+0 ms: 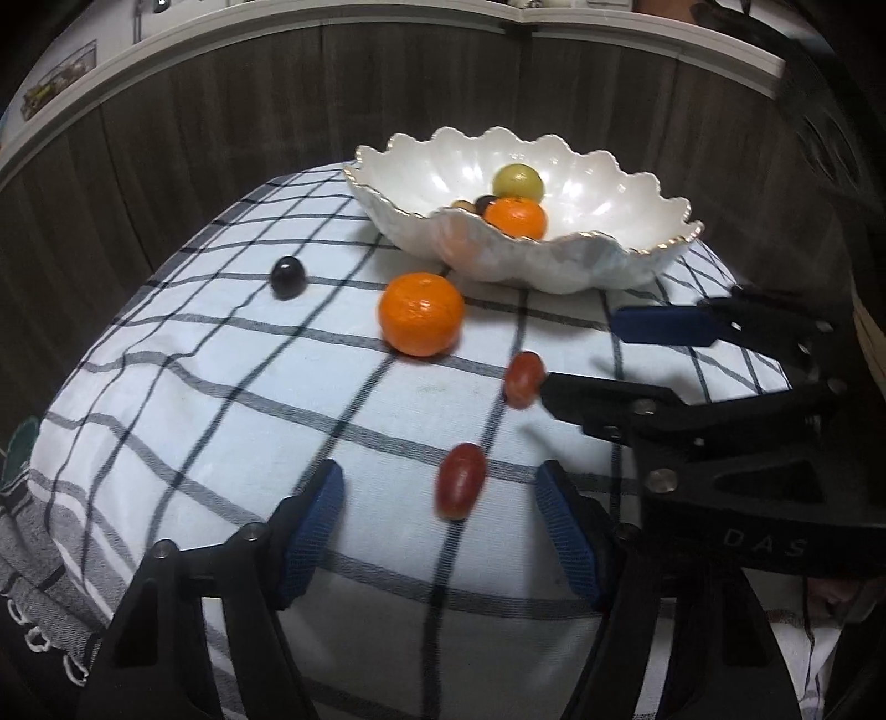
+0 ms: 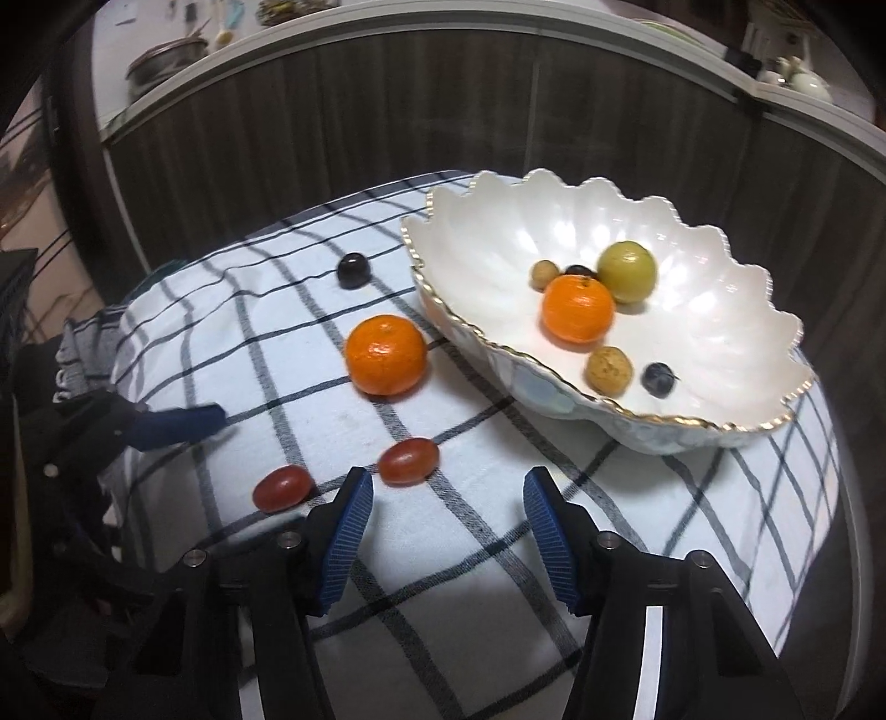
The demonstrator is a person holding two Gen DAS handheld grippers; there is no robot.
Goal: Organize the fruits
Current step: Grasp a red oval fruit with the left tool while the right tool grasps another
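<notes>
A white scalloped bowl (image 1: 609,183) (image 2: 720,310) holds an orange, a green fruit and several small fruits. On the checked cloth lie an orange (image 1: 421,313) (image 2: 386,354), a dark grape (image 1: 288,277) (image 2: 354,270) and two red oval fruits (image 1: 461,481) (image 1: 523,378) (image 2: 408,459) (image 2: 282,487). My left gripper (image 1: 440,520) is open, with the nearer red fruit between its fingertips' line. My right gripper (image 2: 448,518) is open and empty, just right of the red fruits; it also shows in the left wrist view (image 1: 581,354), one finger touching the farther red fruit.
The checked cloth (image 1: 221,432) (image 2: 470,554) covers a round table. A dark wood-panel wall (image 1: 221,138) and a white ledge (image 2: 498,33) with kitchen items run behind. The left gripper's finger (image 2: 177,423) shows at the left of the right wrist view.
</notes>
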